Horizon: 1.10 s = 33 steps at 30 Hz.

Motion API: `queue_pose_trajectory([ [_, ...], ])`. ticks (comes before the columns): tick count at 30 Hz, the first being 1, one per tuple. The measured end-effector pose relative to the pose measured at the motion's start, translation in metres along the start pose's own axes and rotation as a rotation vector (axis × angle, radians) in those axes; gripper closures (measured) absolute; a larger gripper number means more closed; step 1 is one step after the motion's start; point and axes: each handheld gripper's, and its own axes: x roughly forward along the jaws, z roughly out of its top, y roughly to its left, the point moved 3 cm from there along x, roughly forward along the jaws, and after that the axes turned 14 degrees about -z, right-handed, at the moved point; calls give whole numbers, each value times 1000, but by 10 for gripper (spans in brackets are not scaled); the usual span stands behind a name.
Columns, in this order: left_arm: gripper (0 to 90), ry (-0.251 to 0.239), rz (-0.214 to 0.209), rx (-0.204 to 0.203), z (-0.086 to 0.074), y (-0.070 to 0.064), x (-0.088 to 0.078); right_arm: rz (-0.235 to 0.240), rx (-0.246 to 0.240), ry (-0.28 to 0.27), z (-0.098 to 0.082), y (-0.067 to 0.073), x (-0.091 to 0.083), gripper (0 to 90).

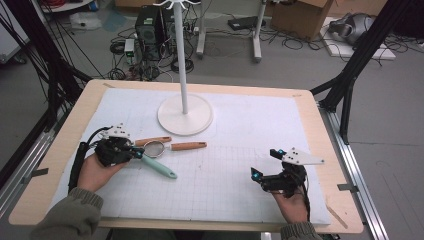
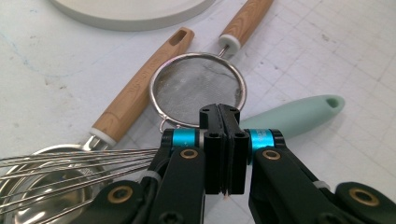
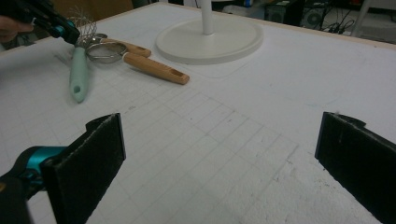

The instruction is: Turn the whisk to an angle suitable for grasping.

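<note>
White mat: strainer [image 2: 198, 88] lies just beyond closed left gripper [image 2: 219, 116] jaws

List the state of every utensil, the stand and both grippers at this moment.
left gripper: jaws shut, nothing visibly between them, above the utensils.
right gripper: jaws wide open, empty.
whisk: lying flat, mint handle on the mat.
strainer: lying flat, mesh bowl facing up.
ladle: lying flat, wooden handle beside the strainer.
stand: upright on its round base.

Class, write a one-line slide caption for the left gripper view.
Shut left gripper poised over a mesh strainer, beside a whisk with a mint-green handle and a wooden-handled ladle.
</note>
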Motion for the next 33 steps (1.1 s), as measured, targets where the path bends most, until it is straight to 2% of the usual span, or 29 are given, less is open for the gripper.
queue_pose_trajectory([
  [8, 881, 20, 18, -5, -1, 4, 6, 4, 3, 5, -1, 0, 0, 2],
  [14, 883, 3, 6, -14, -4, 4, 5, 9, 8, -2, 0, 0, -1, 2],
  [28, 886, 1, 1, -4, -8, -2, 3, 9, 7, -1, 0, 0, -1, 2],
  [33, 887, 11, -6, 6, -8, -8, 3, 8, 6, -2, 0, 0, -1, 2],
])
